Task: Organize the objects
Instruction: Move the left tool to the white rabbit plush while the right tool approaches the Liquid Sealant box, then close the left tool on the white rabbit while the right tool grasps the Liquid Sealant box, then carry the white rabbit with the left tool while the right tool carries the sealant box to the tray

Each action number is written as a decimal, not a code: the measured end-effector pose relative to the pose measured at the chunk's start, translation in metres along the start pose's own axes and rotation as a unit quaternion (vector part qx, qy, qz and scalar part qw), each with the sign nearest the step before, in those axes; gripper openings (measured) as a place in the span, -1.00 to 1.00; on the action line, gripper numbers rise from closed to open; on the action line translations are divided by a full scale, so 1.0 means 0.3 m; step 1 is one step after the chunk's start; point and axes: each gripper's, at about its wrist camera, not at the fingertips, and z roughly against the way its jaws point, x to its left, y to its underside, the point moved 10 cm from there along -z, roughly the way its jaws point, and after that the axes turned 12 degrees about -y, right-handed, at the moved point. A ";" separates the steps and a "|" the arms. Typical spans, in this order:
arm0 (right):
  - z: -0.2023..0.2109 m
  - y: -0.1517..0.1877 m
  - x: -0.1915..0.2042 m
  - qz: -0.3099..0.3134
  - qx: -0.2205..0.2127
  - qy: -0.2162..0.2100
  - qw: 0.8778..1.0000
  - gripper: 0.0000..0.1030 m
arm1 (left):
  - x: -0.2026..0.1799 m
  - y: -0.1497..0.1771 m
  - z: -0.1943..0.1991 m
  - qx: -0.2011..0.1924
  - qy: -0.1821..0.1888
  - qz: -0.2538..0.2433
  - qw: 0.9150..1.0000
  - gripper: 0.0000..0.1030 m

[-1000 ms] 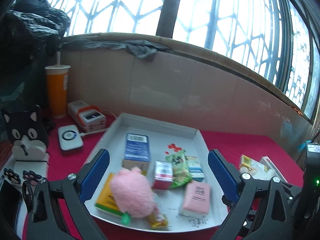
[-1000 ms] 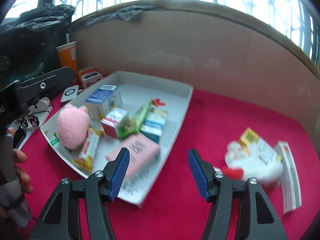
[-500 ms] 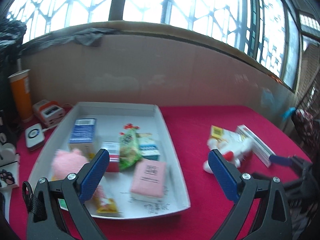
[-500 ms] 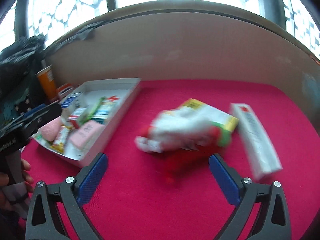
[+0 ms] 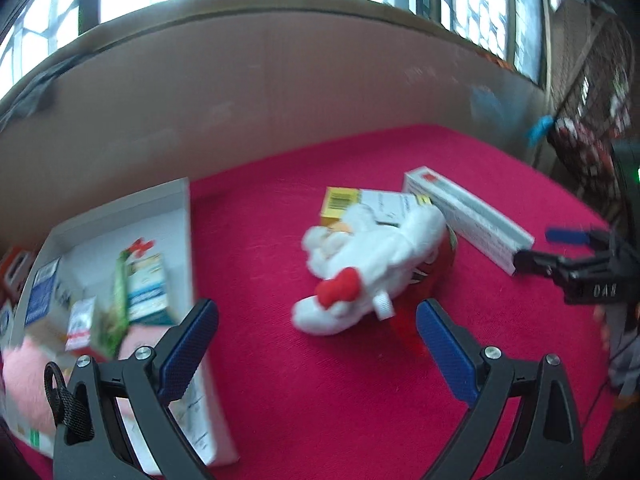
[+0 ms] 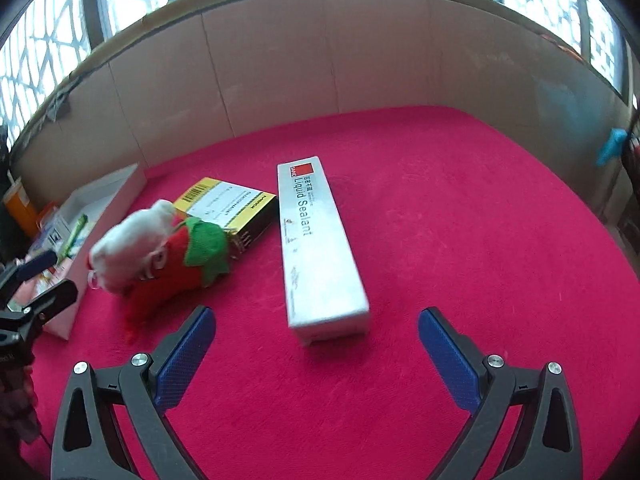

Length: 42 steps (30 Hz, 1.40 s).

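A white and red plush toy [image 5: 372, 268] lies on the red cloth, just beyond my open, empty left gripper [image 5: 316, 340]. Behind it lie a yellow box [image 5: 352, 204] and a long white sealant box [image 5: 468, 220]. In the right wrist view the sealant box [image 6: 316, 240] lies just ahead of my open, empty right gripper [image 6: 314, 344], with the plush toy [image 6: 160, 248] and the yellow box [image 6: 228, 204] to its left. A white tray [image 5: 184, 200] with several packets and a pink plush [image 5: 24, 384] sits at the left.
A brown cardboard wall [image 6: 320, 72] rings the back of the table, with windows above. The right gripper shows at the right edge of the left wrist view [image 5: 568, 252]. An orange cup [image 6: 18, 208] stands far left.
Both views have swung to the right, away from the tray and toward the loose items. The right gripper's jaws have opened wider and now face the sealant box.
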 end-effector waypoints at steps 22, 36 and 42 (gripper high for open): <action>-0.174 -0.050 -0.014 0.030 0.045 -0.003 0.999 0.35 | -0.070 -0.089 -0.213 0.044 -0.039 -0.024 0.998 0.92; -0.154 -0.073 -0.017 0.020 0.017 -0.001 1.000 -0.11 | -0.088 -0.043 -0.115 -0.007 -0.017 0.022 1.000 0.11; -0.122 -0.095 -0.024 0.017 -0.012 0.014 1.000 -0.11 | -0.046 -0.037 -0.039 -0.042 -0.025 0.061 0.997 0.11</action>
